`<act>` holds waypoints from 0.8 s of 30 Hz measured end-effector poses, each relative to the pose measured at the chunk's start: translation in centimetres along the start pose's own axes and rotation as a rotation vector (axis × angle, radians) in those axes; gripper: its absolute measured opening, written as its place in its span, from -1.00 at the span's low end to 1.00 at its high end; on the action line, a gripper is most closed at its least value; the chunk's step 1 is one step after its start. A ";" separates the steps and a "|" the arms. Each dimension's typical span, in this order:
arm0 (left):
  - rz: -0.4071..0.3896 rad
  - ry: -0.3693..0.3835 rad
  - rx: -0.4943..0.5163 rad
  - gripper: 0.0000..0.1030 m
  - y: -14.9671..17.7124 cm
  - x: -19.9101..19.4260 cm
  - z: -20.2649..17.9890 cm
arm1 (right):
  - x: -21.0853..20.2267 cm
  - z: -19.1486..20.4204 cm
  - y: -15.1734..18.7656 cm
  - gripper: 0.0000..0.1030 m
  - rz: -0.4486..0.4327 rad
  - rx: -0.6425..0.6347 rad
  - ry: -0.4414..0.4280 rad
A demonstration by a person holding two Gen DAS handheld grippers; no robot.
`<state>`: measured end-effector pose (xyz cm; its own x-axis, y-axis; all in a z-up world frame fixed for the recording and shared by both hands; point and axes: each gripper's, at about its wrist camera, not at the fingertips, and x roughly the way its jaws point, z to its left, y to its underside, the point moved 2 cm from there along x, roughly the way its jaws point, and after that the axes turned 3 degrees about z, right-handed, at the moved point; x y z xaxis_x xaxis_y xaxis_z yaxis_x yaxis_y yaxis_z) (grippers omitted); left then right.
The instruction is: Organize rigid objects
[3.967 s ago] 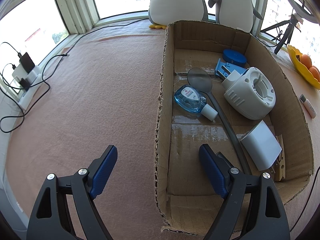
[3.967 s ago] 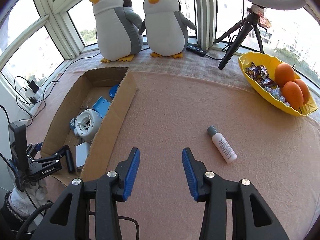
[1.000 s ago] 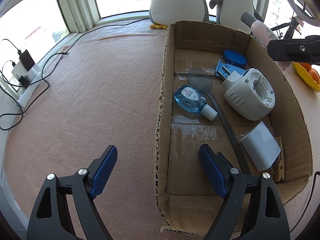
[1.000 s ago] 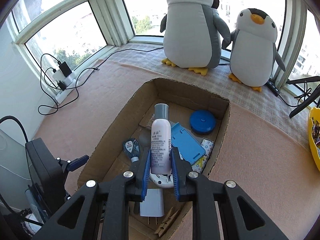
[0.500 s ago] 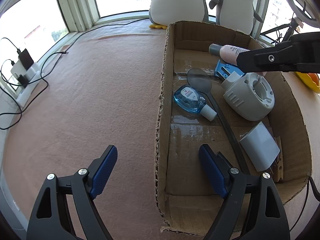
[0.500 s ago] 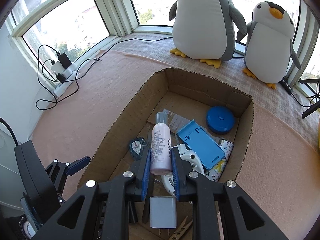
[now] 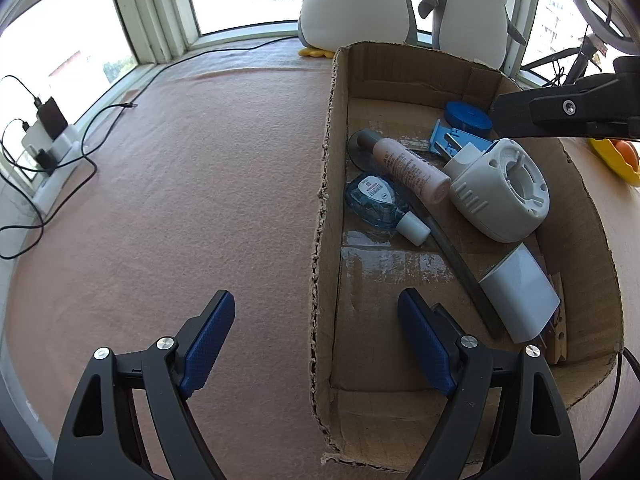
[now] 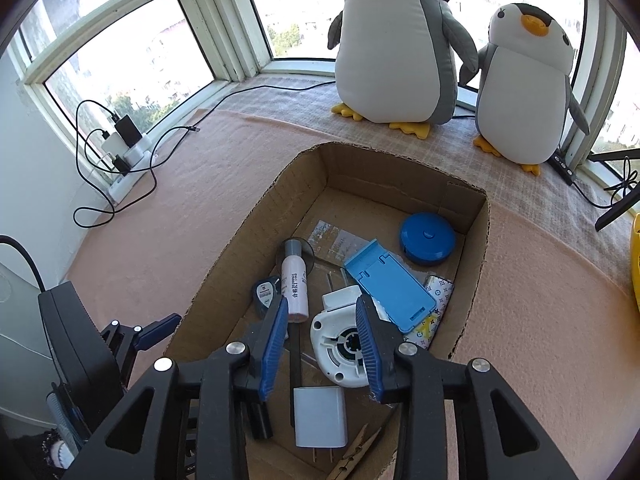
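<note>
A pink bottle with a grey cap (image 7: 408,170) (image 8: 295,284) lies on its side in the cardboard box (image 7: 328,184) (image 8: 248,248), resting across a dark-handled tool and against a white round device (image 7: 500,196) (image 8: 340,344). My right gripper (image 8: 322,308) hovers over the box. Its jaws are opening and nothing is between them; the bottle lies below, clear of the pads. In the left wrist view only its black body (image 7: 568,108) shows. My left gripper (image 7: 316,304) is open and straddles the box's left wall near the front, gripping nothing.
The box also holds a small blue bottle (image 7: 376,200), a white charger (image 7: 520,292), a blue disc (image 8: 427,238), a blue stand (image 8: 390,284) and a clothespin. Two plush penguins (image 8: 396,40) stand behind it. A power strip with cables (image 8: 124,152) lies at the left; a yellow bowl (image 7: 616,156) at the right.
The right gripper's jaws have parted and let go of the pink bottle, which now lies on its side in the box. The left gripper has not moved.
</note>
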<state>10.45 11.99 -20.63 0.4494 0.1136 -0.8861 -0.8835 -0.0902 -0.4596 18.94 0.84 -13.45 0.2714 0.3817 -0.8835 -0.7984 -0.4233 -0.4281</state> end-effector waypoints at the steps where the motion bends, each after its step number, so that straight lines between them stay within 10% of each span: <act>1: 0.000 0.000 0.000 0.65 0.0 0.0 0.0 | -0.1 0.0 0.1 -0.28 -0.001 -0.002 0.000; 24: 0.014 -0.012 0.008 0.66 0.0 -0.1 -0.2 | -3.6 -2.8 4.6 0.16 -0.035 0.079 0.064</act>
<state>10.41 11.81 -20.59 0.4349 0.1240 -0.8919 -0.8910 -0.0840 -0.4462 15.80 -4.82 -12.81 0.3318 0.3403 -0.8798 -0.8273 -0.3432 -0.4447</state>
